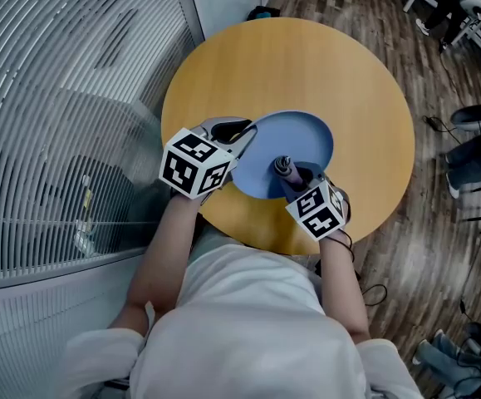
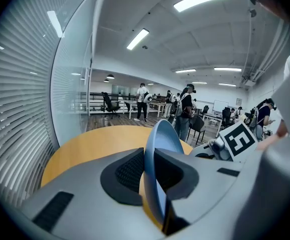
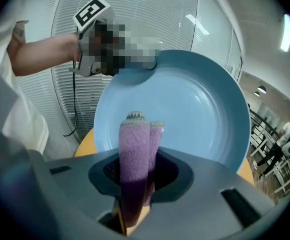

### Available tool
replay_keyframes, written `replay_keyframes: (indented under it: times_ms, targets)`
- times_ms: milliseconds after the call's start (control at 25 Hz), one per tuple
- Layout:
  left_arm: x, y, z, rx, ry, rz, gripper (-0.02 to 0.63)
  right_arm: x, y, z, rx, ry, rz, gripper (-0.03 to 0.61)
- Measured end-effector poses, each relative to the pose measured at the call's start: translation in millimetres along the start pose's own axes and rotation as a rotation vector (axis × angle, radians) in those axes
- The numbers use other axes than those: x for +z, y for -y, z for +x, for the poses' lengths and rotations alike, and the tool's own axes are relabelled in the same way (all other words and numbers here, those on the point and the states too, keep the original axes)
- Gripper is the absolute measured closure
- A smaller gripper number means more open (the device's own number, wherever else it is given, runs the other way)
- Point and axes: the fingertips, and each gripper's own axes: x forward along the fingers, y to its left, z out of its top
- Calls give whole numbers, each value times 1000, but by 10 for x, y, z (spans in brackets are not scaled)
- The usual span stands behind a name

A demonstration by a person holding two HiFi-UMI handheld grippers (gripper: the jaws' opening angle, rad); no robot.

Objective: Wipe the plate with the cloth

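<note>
A light blue plate (image 1: 294,144) is held tilted above the round wooden table (image 1: 365,98). My left gripper (image 1: 242,140) is shut on the plate's left rim; in the left gripper view the rim (image 2: 155,174) runs edge-on between the two jaws. My right gripper (image 1: 288,173) is shut on a folded purple cloth (image 3: 133,154), whose end sticks out past the jaws and stands against the plate's lower face (image 3: 185,109). In the head view the cloth (image 1: 286,169) sits over the plate's near part.
A curved glass wall with slatted blinds (image 1: 66,98) rises at the left of the table. Chairs and legs of people (image 1: 473,148) stand on the wooden floor at the right. Several people (image 2: 187,109) stand far off in the room.
</note>
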Motion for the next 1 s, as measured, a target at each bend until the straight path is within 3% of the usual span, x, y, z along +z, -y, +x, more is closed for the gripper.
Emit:
replay_keyframes:
  times_ms: [600,1000]
  targets:
    - [32,181,38,-30,-15,31,565,536,-578,112,169,111,-100,477]
    - [-7,177,46,-45,-15,10,566,721,-734,96,218,165,-124,477]
